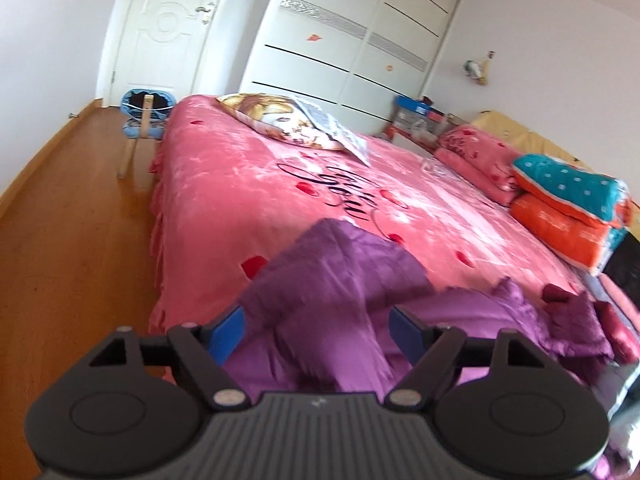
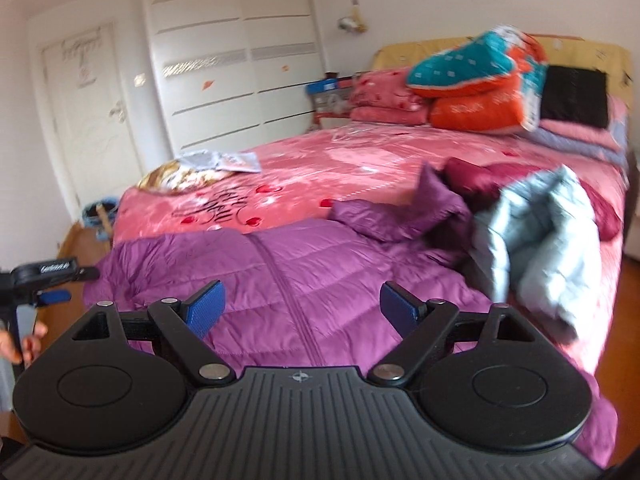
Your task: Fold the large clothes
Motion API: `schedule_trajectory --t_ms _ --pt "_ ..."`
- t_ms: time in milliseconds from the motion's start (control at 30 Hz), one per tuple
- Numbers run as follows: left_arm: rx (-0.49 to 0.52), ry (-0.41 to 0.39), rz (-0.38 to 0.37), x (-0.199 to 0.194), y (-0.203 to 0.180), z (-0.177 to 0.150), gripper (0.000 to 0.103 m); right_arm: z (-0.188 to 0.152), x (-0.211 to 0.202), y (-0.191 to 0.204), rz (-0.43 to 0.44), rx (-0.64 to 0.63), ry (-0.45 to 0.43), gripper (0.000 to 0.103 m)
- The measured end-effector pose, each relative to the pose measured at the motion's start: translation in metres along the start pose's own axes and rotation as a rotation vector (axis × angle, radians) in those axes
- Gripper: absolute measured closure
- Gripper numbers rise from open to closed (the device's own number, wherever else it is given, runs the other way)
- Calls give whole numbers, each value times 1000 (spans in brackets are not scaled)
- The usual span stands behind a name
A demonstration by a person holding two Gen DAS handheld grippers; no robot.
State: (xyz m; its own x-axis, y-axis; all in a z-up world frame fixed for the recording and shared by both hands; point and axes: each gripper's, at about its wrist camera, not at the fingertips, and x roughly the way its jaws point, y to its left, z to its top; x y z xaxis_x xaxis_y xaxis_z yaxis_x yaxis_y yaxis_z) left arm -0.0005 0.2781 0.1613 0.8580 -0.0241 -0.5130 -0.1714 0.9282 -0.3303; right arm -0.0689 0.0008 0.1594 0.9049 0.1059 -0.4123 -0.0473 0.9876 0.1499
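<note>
A purple quilted down jacket (image 2: 304, 276) lies spread on the near part of the pink bed (image 2: 304, 160), its zipper running toward me. One sleeve (image 2: 404, 212) lies bunched at the far right. In the left wrist view the jacket (image 1: 332, 280) has a fold raised between the fingers. My left gripper (image 1: 316, 324) is open, fingers either side of that fold, not closed on it. It also shows at the left edge of the right wrist view (image 2: 52, 292). My right gripper (image 2: 300, 304) is open and empty just above the jacket's front.
A light grey-blue puffer (image 2: 540, 240) and a maroon garment (image 2: 480, 176) lie right of the jacket. Folded orange and teal quilts (image 2: 480, 84) and pink pillows are stacked at the headboard. A patterned cushion (image 1: 280, 118) lies at the far side. Wood floor and a small chair (image 1: 142, 120) lie left.
</note>
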Motion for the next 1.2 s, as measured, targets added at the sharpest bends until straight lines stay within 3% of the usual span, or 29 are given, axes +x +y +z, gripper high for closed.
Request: schedule_trajectory --t_ms 333,633,867,1033,1200 --pt "188 11 49 46 2 -2 23 17 84 52 74 -163 74 0" --pt "136 91 94 70 41 -10 22 36 158 73 129 -255 98 0" --pt "49 16 138 60 50 -14 22 54 241 91 86 -335 168 0" --pt "-56 -33 135 56 57 -18 22 61 308 87 71 -310 301 0" --pt "-86 -76 142 57 57 -23 22 41 348 78 136 -397 541 0"
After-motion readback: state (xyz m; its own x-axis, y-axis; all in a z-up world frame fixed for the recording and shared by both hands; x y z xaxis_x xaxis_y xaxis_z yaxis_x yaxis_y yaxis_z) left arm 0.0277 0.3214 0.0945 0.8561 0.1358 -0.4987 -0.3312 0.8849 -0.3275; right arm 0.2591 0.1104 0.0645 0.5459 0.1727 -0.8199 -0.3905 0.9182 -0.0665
